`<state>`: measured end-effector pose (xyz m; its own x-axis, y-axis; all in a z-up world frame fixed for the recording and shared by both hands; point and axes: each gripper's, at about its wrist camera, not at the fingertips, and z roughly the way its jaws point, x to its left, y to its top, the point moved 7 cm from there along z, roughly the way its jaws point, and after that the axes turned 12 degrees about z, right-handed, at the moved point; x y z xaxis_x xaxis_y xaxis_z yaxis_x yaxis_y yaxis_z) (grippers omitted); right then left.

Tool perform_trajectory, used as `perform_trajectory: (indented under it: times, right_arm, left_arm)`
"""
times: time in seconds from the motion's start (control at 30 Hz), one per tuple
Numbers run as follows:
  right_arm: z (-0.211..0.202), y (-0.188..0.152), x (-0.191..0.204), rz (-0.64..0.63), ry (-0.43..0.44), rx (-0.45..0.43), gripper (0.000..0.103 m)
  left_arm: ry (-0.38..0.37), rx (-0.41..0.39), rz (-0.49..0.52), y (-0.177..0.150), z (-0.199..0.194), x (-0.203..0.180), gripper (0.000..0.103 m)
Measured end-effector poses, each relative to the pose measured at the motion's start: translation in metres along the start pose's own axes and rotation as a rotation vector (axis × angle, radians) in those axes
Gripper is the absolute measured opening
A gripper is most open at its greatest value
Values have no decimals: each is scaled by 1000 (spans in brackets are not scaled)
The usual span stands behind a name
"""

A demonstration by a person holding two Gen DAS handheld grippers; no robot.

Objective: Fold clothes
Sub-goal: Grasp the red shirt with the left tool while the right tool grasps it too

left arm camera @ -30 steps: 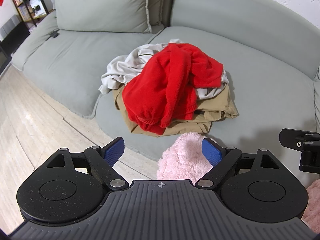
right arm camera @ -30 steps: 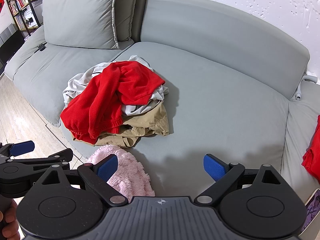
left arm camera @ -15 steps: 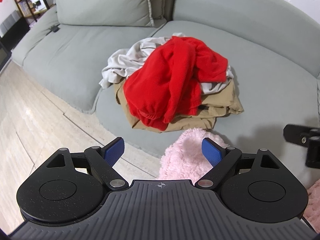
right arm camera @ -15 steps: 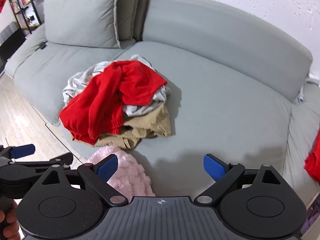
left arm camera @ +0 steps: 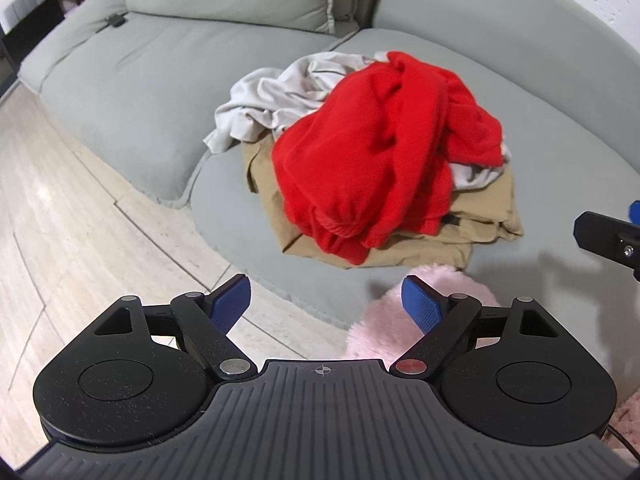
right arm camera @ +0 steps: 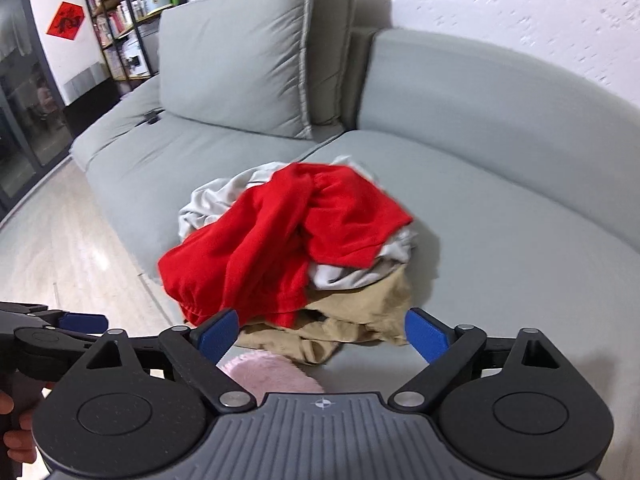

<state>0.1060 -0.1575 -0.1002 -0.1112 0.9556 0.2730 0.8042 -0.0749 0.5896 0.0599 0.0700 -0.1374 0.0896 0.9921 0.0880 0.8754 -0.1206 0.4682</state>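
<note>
1. A pile of clothes lies on the grey sofa, near its front edge.
2. A red garment tops the pile, over a pale shirt and tan trousers.
3. The left gripper is spread wide, holding nothing.
4. The right gripper is closing, with nothing between its jaws.
5. A pink fluffy item lies nearest.

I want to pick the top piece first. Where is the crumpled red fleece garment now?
The crumpled red fleece garment lies in the middle of both views, on top of the pile, over a beige garment on the grey sofa.
</note>
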Motion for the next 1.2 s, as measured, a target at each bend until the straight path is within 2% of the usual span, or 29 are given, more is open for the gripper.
perform_trajectory:
  times: [0.07,0.13,0.17,0.27,0.33,0.4,0.57,0.6,0.63,0.67,0.7,0.73,0.8,0.97,1.03,1.07,1.2]
  right_arm:
    - [19,1,5,1,10,28,77]
    - [33,2,11,-3,32,42,64]
    - [38,3,15,-6,45,46,62]
    - [62,9,30,-18,95,67,61]
    - [78,14,40,6,132,81,66]
    - [89,17,43,44,147,100,73]
    - [118,20,43,134,160,147,76]
    - [124,20,42,146,163,153,70]
    - [128,20,43,153,167,157,53]
    - [131,20,44,153,176,166,40]
    - [131,19,45,151,175,177,18]
    - [131,17,45,148,165,195,11]
    - [124,16,40,148,146,181,9]
    - [82,22,14,127,62,60,8]
    - [48,27,-10,152,17,-15,7]
    - [44,29,-15,160,9,-28,7]
    - [-13,35,-69,255,-78,-146,6]
  left_arm:
    - [8,-25,-8,3,6,8,85]
    - [8,-47,-12,7,10,14,82]
    - [3,-59,-13,10,12,15,82]
    - [-15,-88,-24,25,23,22,82]
    - [-32,-92,-55,34,32,28,82]
    - [-45,-87,-80,38,38,31,83]
    - [-45,-61,-113,47,65,41,84]
    - [-46,-53,-116,48,69,41,83]
    - [-50,-52,-110,48,70,40,83]
    - [-56,-50,-103,49,72,39,78]
    - [-72,-51,-82,50,72,35,61]
    - [-89,-52,-63,50,71,32,35]
    - [-133,-46,-59,51,70,25,3]
    - [-140,-90,-9,57,44,6,2]
    - [-146,-112,11,61,33,-2,2]
    - [-149,-121,20,62,28,-5,2]
    - [-192,-183,100,74,-5,-43,2]
